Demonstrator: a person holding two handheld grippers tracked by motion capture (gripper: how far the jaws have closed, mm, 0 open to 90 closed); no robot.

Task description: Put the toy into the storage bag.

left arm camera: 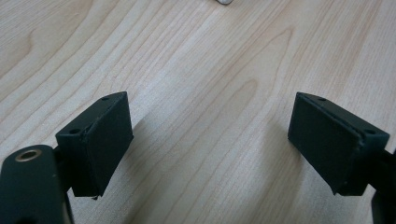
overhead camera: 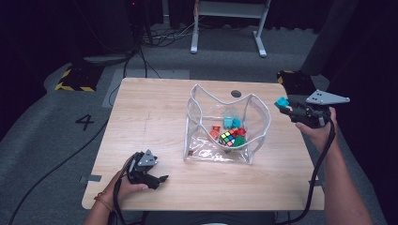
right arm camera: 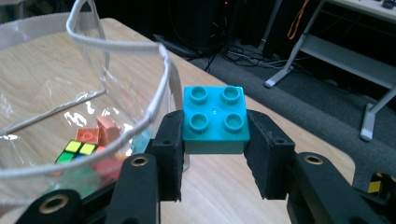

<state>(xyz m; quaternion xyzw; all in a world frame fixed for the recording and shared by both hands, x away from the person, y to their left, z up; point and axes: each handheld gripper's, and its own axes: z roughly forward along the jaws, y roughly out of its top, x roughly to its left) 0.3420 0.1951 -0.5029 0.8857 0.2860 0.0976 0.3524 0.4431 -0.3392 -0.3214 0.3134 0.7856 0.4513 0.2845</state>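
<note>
A clear plastic bag (overhead camera: 256, 122) with a white rim stands open in the middle of the wooden table (overhead camera: 150, 117). Inside lie a puzzle cube (overhead camera: 227, 138) and several coloured bricks (overhead camera: 233, 123). My right gripper (overhead camera: 284, 106) hovers off the bag's right side, above the table's right edge, shut on a turquoise four-stud brick (right arm camera: 215, 119); the bag's rim (right arm camera: 156, 70) is just to the left of it in the right gripper view. My left gripper (overhead camera: 162, 180) rests low at the table's front left, jaws wide apart over bare wood, with one black pad (left arm camera: 100, 140) showing on each side.
A dark round hole (overhead camera: 236, 93) sits in the table behind the bag. Beyond the table are a white metal frame (overhead camera: 227, 26) and cables on grey floor. A black-and-yellow striped mat (overhead camera: 75, 77) lies at the far left.
</note>
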